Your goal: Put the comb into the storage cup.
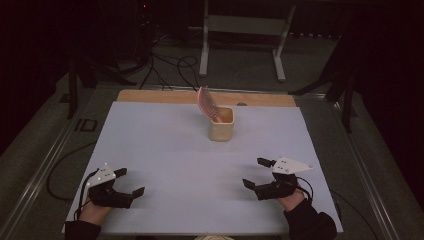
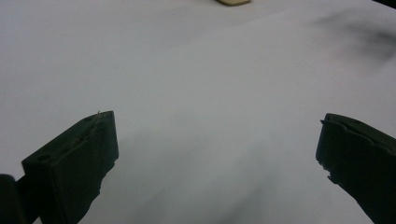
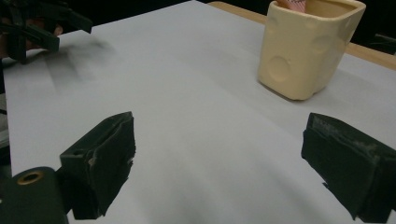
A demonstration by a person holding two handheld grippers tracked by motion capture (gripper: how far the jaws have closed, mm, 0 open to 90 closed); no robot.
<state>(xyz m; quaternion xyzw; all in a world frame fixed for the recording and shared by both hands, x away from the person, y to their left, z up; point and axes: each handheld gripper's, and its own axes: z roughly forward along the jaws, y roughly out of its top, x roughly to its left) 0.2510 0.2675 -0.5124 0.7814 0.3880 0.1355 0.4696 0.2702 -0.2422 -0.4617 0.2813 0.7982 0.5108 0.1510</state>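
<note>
Pink hairbrush (image 1: 207, 103) stands in the cream cup (image 1: 221, 125) at twelve o'clock; left gripper (image 1: 129, 183) and right gripper (image 1: 257, 173) rest near, jaws spread, on the clear counter (image 1: 165, 145).

Pink brush (image 1: 207, 104) stands tilted in cream cup (image 1: 221, 125) at tabletop (image 1: 165, 145) rear. Left tool (image 1: 129, 181) and right tool (image 1: 257, 173) rest near front edge, jaws apart.

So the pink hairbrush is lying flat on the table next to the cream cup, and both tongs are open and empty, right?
Not quite: the pink hairbrush stands in the cream cup, leaning out over its rim, as the high view shows. The rest holds: the left tongs and right tongs are open and empty.
</note>
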